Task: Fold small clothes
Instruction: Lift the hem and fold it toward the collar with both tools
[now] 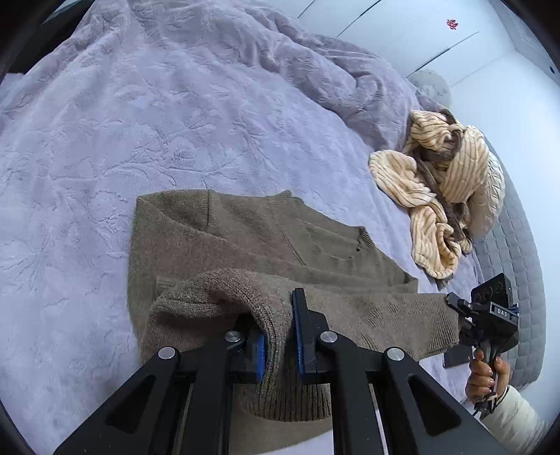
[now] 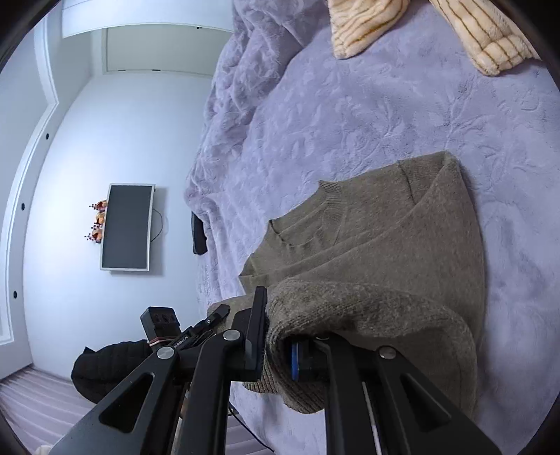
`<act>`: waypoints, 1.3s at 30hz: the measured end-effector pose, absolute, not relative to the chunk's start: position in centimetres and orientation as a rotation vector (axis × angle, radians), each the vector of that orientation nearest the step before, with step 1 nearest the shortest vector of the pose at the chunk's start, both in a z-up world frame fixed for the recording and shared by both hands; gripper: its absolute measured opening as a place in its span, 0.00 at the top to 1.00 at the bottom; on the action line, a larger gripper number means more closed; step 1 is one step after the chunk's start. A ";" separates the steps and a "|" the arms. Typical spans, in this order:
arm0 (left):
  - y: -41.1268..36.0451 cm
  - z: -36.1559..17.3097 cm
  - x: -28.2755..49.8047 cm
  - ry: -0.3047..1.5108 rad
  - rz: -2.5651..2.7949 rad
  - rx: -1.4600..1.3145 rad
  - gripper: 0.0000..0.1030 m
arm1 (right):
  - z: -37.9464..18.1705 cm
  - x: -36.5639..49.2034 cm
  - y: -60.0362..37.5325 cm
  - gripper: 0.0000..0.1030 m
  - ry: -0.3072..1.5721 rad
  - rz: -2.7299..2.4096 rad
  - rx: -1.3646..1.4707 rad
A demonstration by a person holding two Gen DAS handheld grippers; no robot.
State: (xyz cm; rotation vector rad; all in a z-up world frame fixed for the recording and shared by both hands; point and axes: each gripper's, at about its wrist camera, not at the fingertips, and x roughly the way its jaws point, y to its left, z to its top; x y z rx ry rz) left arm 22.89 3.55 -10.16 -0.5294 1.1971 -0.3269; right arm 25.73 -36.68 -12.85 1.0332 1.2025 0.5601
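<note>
An olive-brown knit sweater (image 1: 245, 238) lies on the lavender blanket, its sleeves folded in over the body. My left gripper (image 1: 280, 336) is shut on the sweater's ribbed hem at one corner. My right gripper (image 2: 276, 346) is shut on the hem at the other corner; the sweater (image 2: 385, 252) stretches away from it, neckline to the left. The right gripper also shows in the left wrist view (image 1: 455, 308), clamped on the hem edge. Both grippers hold the hem raised and curled over the sweater body.
A crumpled cream striped garment (image 1: 444, 189) lies on the blanket (image 1: 140, 122) at the far right, also in the right wrist view (image 2: 357, 28). The bunched blanket (image 2: 227, 105) hangs at the bed edge. A wall monitor (image 2: 127, 227) and a dark jacket (image 2: 105, 367) lie beyond.
</note>
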 end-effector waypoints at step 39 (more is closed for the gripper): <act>4.0 -11.4 29.8 1.146 -0.114 -0.506 0.46 | -17.8 33.0 -38.0 0.35 1.282 0.370 1.037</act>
